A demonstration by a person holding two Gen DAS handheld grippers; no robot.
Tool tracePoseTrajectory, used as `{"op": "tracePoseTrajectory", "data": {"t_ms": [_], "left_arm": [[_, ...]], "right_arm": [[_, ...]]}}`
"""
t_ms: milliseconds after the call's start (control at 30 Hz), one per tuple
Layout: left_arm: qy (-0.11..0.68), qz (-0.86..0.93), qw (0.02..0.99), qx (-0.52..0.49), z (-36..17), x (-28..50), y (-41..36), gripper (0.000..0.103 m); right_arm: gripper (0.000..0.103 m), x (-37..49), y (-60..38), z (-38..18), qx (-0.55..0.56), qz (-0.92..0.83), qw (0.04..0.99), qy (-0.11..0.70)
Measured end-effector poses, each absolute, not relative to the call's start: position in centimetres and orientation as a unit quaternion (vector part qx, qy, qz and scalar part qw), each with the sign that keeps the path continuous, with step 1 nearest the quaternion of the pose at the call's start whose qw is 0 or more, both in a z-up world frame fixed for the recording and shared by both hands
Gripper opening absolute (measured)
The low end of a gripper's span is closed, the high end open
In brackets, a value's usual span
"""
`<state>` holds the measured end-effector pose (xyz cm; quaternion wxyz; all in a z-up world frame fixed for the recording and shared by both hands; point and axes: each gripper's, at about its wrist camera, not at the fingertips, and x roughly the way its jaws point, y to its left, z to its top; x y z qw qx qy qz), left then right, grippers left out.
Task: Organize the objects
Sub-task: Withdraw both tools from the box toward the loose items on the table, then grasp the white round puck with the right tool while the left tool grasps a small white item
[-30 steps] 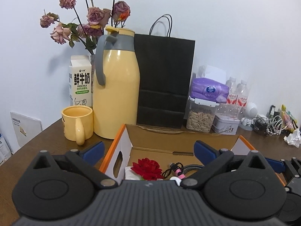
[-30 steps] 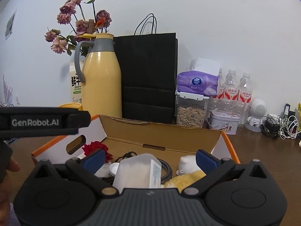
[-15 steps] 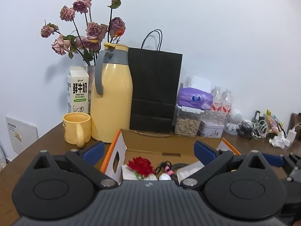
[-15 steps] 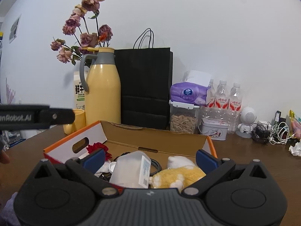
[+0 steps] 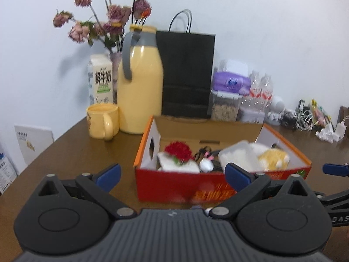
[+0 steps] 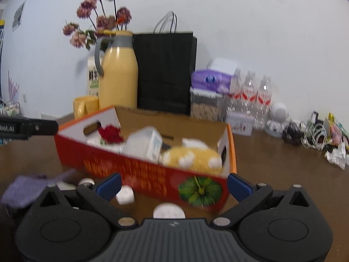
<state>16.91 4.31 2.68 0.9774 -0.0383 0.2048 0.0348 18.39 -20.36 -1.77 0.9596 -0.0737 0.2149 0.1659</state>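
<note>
Red box (image 5: 196, 187): 1 | water bottles (image 6: 250, 91): 3 | left gripper (image 5: 172, 175), right gripper (image 6: 173, 185): both apart

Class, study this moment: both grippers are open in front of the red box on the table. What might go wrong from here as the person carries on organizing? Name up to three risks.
1. Small white pieces lie on the table just in front of the red box; a low right gripper might knock them away.
2. The box already looks full: the yellow plush toy rises near its rim and could tip out.
3. Both views are blurred, which suggests quick movement; the left gripper might bump the box.
</note>
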Motion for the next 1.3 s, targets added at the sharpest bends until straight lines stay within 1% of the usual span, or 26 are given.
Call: {"op": "tracePoseTrajectory", "data": {"t_ms": [233,400,500,600,667,700,767,800,867,933,1000,1033,1067,1300], "left_arm": [[0.227,0.046,0.971,-0.049,1.2,16.8,5.3,0.103],[0.230,0.050,0.970,-0.057,0.7,16.9,5.8,0.103],[0.229,0.050,0.970,-0.061,0.4,16.8,6.0,0.103],[0.231,0.049,0.970,-0.065,0.1,16.9,6.2,0.103],[0.232,0.048,0.969,-0.068,0.0,17.0,6.3,0.103],[0.232,0.047,0.969,-0.069,0.0,17.0,6.3,0.103],[0.231,0.045,0.969,-0.071,-0.1,16.9,6.3,0.103],[0.230,0.044,0.970,-0.071,-0.1,16.9,6.3,0.103],[0.230,0.044,0.970,-0.071,-0.2,16.9,6.3,0.103],[0.230,0.043,0.969,-0.072,-0.2,16.9,6.3,0.103],[0.232,0.043,0.969,-0.070,-0.3,17.0,6.2,0.103],[0.232,0.044,0.969,-0.070,-0.3,17.0,6.2,0.103],[0.232,0.044,0.969,-0.070,-0.3,17.0,6.2,0.103],[0.236,0.046,0.969,-0.063,-0.4,17.0,5.8,0.103]], "right_arm": [[0.103,18.0,-21.2,-3.7,-0.070,0.164,0.953,0.244],[0.103,18.4,-20.7,-4.5,-0.076,0.165,0.950,0.256],[0.099,19.0,-20.6,-5.2,-0.077,0.158,0.947,0.269],[0.094,19.4,-20.7,-5.4,-0.068,0.157,0.946,0.274],[0.083,19.8,-20.7,-5.5,-0.062,0.158,0.945,0.279],[0.082,20.0,-20.8,-5.6,-0.059,0.158,0.944,0.282],[0.072,20.6,-20.7,-5.7,-0.050,0.159,0.942,0.290],[0.070,20.8,-20.7,-5.8,-0.045,0.160,0.942,0.290],[0.062,21.1,-20.6,-5.9,-0.042,0.161,0.942,0.293],[0.057,21.3,-20.4,-6.0,-0.041,0.167,0.939,0.298],[0.049,21.4,-20.3,-6.0,-0.042,0.172,0.937,0.302],[0.040,21.4,-20.3,-6.0,-0.041,0.174,0.936,0.301],[0.038,21.3,-20.3,-6.0,-0.041,0.177,0.936,0.301],[0.038,20.7,-20.7,-5.7,-0.026,0.182,0.941,0.284]]}}
